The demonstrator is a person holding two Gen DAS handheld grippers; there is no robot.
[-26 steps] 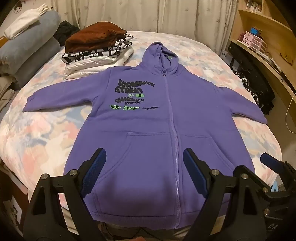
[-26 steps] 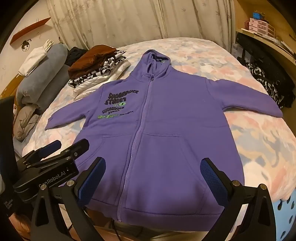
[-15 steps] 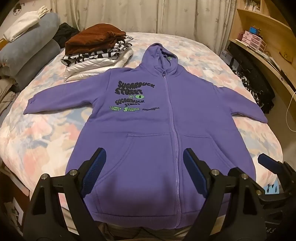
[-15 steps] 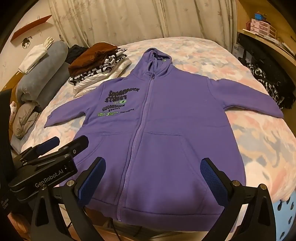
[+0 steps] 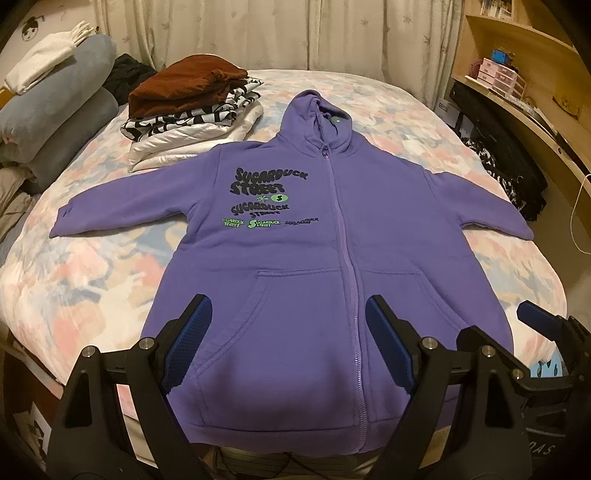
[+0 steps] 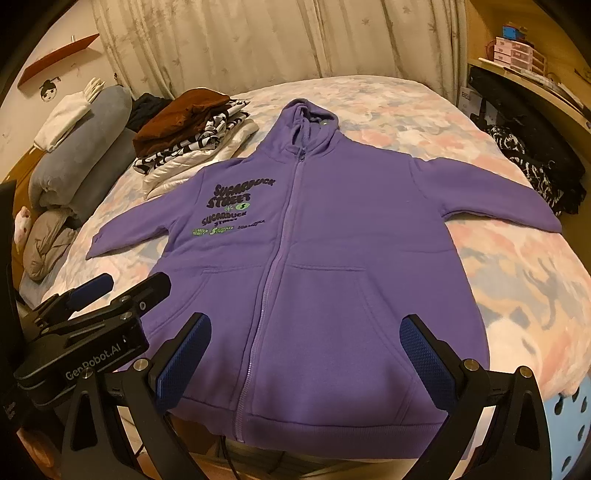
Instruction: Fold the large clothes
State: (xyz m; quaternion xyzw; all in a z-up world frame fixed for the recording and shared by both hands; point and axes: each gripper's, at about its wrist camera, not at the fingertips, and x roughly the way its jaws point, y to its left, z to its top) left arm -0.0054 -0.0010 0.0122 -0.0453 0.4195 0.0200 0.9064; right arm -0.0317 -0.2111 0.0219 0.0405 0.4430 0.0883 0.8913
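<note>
Purple zip-front fleece hoodie (image 5: 332,258) with dark and green "Sugarduck Street" lettering on the chest lies flat, front up, on the bed with the pastel floral cover (image 5: 92,280). Zip closed all the way; hood (image 5: 317,118) toward the curtain end, ribbed hem at the near edge and hanging slightly over it. Both sleeves spread out sideways, the one in the left of the picture (image 5: 122,206) angled slightly toward the near edge, the other (image 5: 480,206) reaching close to the bed's edge by the shelving. Kangaroo pockets visible either side of the zip. Left gripper (image 5: 286,343), black frame with blue textured pads, hovers above the lower hoodie near the hem, jaws spread wide, nothing between them, pads clear of the cloth. Right gripper (image 6: 304,365), same build, also above the hem area, jaws at full spread and empty; it points steeply down at the fabric. In the right wrist view the left gripper's body sits off to the lower left, just beside the hoodie's hem corner. Behind the hoodie's shoulder, a stack of folded clothes (image 5: 192,114): rust-brown garment on top, black-and-white patterned piece under it, shiny white padded item at the bottom, its corner just beside the sleeve. Rolled grey-blue bedding (image 5: 51,110) with a white cloth on top lies along the wall side. Pale patterned curtain (image 5: 277,33) behind the bed; wooden shelving (image 5: 517,74) with small pink drawers on the far side.
</note>
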